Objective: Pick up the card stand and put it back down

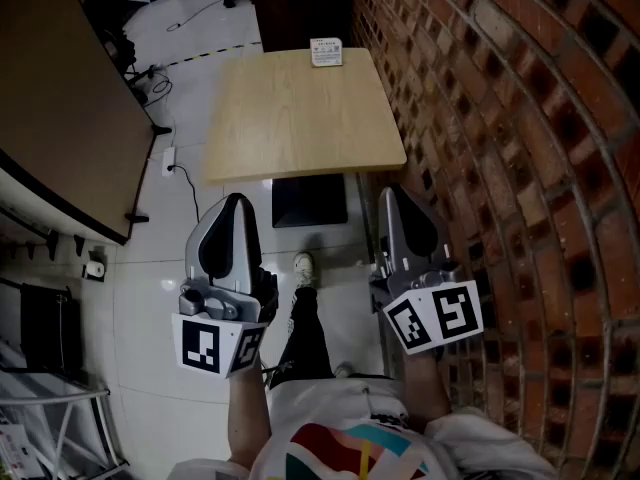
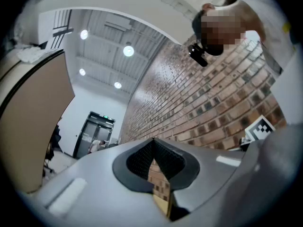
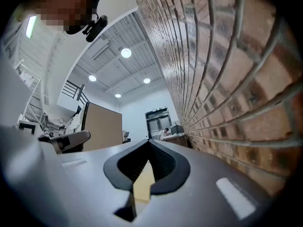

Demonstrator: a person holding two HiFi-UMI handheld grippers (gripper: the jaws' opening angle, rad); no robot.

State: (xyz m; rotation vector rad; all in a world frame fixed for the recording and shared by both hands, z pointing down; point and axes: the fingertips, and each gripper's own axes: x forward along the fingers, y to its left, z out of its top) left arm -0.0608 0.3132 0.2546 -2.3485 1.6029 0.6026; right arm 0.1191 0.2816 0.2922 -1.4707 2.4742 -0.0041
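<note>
At the far left, off the tabletop's left edge, a brown partition [image 1: 60, 98] stands. Next we hold the left gripper [image 1: 237, 203] short of the tabletop's [image 1: 300, 128] near edge, over the white floor [image 1: 150, 298]. Its jaws are pressed together with nothing between them. The card stand [image 1: 326, 52] stands upright at the tabletop's far edge, toward the far right corner, ahead of both grippers' tips and well apart from them. Our right gripper [image 1: 391, 192] hangs just off the near right corner, jaws likewise closed and empty. A brick wall [image 1: 520, 118] runs along the right edge.
</note>
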